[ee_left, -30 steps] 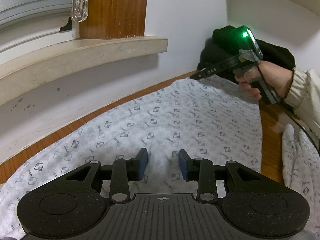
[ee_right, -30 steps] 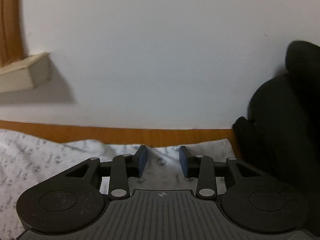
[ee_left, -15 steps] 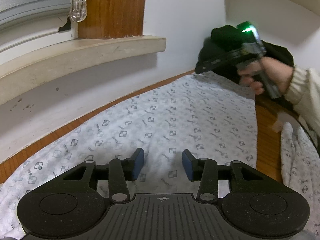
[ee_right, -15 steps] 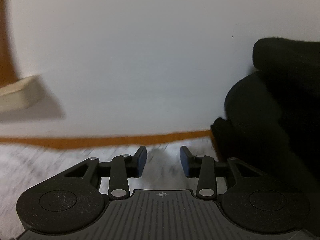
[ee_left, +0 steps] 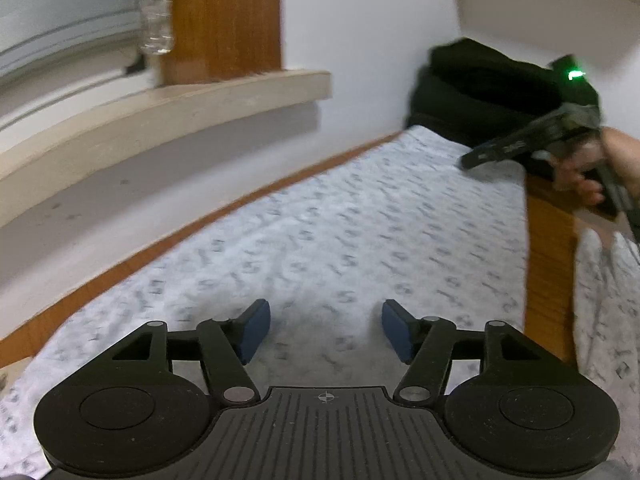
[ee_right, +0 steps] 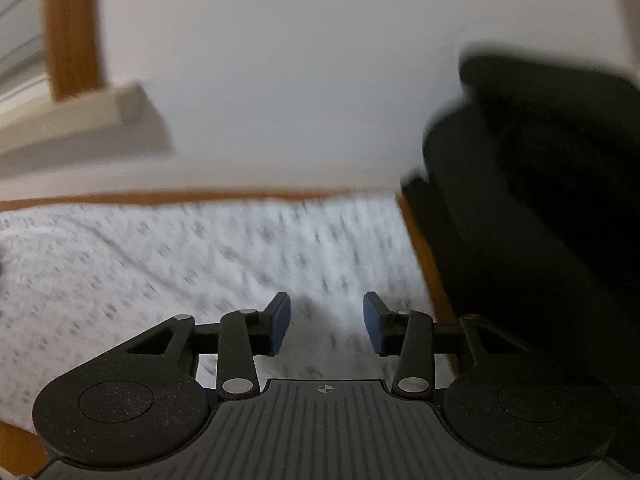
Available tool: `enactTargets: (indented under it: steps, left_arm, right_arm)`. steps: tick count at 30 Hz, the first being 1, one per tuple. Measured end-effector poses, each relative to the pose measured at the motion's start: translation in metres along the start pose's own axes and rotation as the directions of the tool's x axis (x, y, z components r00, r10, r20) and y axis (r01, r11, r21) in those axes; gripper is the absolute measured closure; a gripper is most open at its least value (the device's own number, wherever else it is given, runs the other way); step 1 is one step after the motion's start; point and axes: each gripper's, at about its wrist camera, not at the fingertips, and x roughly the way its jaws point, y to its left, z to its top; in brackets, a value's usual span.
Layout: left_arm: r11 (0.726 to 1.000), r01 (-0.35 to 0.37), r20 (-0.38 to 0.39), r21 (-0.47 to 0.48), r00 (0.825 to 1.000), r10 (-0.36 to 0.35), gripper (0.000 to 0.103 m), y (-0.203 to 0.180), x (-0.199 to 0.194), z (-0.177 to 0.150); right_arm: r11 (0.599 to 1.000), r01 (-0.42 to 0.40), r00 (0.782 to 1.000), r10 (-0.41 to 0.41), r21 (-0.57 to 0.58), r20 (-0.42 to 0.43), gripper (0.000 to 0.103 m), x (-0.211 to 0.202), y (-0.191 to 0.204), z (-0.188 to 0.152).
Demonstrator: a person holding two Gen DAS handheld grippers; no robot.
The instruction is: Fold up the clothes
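1. While its two blue pads stand well apart with nothing between them, the left tool (ee_left: 324,330) hangs just over the near part of a white patterned garment (ee_left: 360,232), so no cloth is gripped on this side.

2. Across the cloth, the right tool (ee_right: 326,330) also has its pads spread and empty, poised above the garment's far right portion; the left wrist view shows it held in a person's hand (ee_left: 580,176) near the garment's far right corner, apparently clear of the fabric.

3. Beneath both tools the garment lies spread smooth along a wooden tabletop (ee_left: 548,280), its long far edge running close to the wall and its right edge straight, a lie that suits either a cloth laid out for a fold or a layer just set down flat; blur hides whether one layer or two are there.

4. Just beyond the garment's right edge a strip of bare tabletop shows, and on the near right a second piece of the same patterned cloth (ee_left: 600,300) sits bunched; whether it belongs to the same garment cannot be told.

5. At the far right corner a heap of black clothing (ee_right: 540,200) is pushed against the wall, touching the garment's corner, seemingly kept aside to leave working room.

6. Farther left, a pale window sill (ee_left: 168,120) and a wooden frame post (ee_left: 224,16) project over the tabletop's far edge.
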Motion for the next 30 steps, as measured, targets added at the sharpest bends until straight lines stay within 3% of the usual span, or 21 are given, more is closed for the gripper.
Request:
enactTargets:
  steps: [3,7,10,14,20,23,26,30]
  left_arm:
    - [0.999,-0.018,0.042,-0.027,0.999,0.019,0.037,0.018,-0.030,0.001]
    - [0.993,-0.094,0.070,-0.071,0.993,0.099,0.040,0.065,-0.082,-0.005]
    - [0.982,-0.165,0.060,-0.091,0.984,0.170,0.051,0.108,-0.122,-0.017]
    - [0.973,-0.203,0.022,-0.106,0.978,0.206,0.054,0.155,-0.142,-0.039]
    - [0.965,-0.226,-0.048,-0.133,0.974,0.222,0.052,0.218,-0.155,-0.071]
    - [0.960,-0.239,-0.083,-0.146,0.970,0.229,0.043,0.249,-0.162,-0.087]
    - [0.955,-0.251,-0.117,-0.158,0.965,0.235,0.042,0.280,-0.168,-0.103]
    - [0.959,-0.231,-0.097,-0.163,0.971,0.218,0.043,0.284,-0.168,-0.108]
  right_arm:
    - [0.994,-0.090,0.994,0.094,-0.067,0.059,0.057,-0.035,0.038,0.012]
    - [0.950,-0.251,0.963,0.264,-0.184,0.048,0.056,-0.051,0.122,0.010]
    - [0.887,-0.381,0.918,0.396,-0.261,0.005,0.056,-0.053,0.190,0.003]
    - [0.800,-0.501,0.855,0.516,-0.330,-0.047,0.055,-0.062,0.268,-0.004]
    - [0.696,-0.591,0.790,0.601,-0.409,-0.118,0.053,-0.071,0.358,-0.020]
    - [0.649,-0.613,0.766,0.628,-0.450,-0.138,0.048,-0.074,0.387,-0.030]
    - [0.627,-0.619,0.756,0.638,-0.473,-0.144,0.048,-0.075,0.401,-0.038]
    - [0.603,-0.634,0.740,0.655,-0.484,-0.154,0.048,-0.078,0.416,-0.045]
